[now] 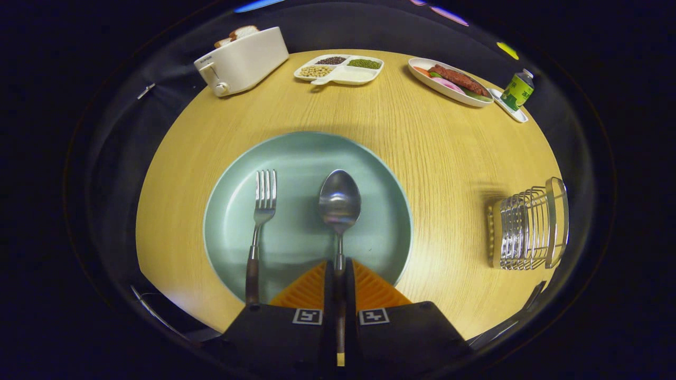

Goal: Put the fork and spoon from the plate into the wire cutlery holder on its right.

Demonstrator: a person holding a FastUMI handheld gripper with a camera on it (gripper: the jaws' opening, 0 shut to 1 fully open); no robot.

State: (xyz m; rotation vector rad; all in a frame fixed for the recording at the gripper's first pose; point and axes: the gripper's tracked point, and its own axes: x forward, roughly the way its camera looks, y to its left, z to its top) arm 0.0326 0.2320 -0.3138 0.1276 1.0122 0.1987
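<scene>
A pale green plate [296,158] lies on the round wooden table just ahead of my fingers. On it lie a metal fork [262,203] with a dark handle, to the left, and a metal spoon [339,203] in the middle. My gripper [339,274] is shut on the spoon's handle, which runs back between the two fingers; the bowl points away from me over the plate. The fork lies free beside the left finger. The wire cutlery holder [528,227] with wooden ends stands on the table to the right of the plate.
At the table's far side stand a white toaster [243,60] with bread in it, a divided white dish [340,68] of beans, an oval plate [449,82] of food and a small green bottle [518,89] on a little tray.
</scene>
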